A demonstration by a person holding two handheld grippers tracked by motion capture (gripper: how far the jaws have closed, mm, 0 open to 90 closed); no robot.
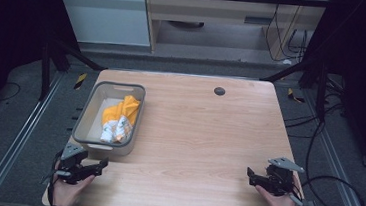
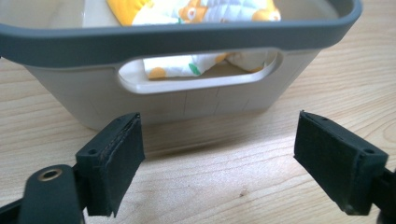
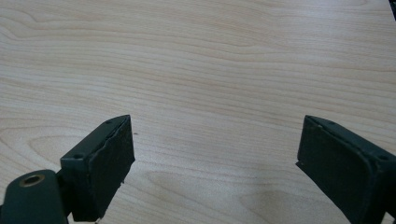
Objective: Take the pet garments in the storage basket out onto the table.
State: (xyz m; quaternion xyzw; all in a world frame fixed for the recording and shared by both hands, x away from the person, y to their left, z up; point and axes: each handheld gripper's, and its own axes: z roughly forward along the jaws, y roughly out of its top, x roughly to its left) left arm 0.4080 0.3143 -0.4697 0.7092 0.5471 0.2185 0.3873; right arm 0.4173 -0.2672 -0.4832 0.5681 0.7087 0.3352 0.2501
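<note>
A grey plastic bin [image 1: 91, 140] with a dark rim stands at the table's left side. Inside it lies a crumpled orange and white cloth [image 1: 118, 119]. My left gripper [image 1: 99, 165] rests at the near left corner, just in front of the bin, open and holding nothing. In the left gripper view the bin's handle slot [image 2: 198, 74] is close ahead of the wide-apart jaws, with the cloth [image 2: 187, 11] showing above the rim and through the slot. My right gripper [image 1: 251, 175] lies at the near right, open over bare wood [image 3: 210, 93], nothing between its jaws.
The light wooden table [image 1: 203, 135] has a small dark round cap [image 1: 219, 91] near its far edge. Black cables [image 1: 334, 191] trail on the floor at the right. Metal frame legs and rails flank the table on both sides.
</note>
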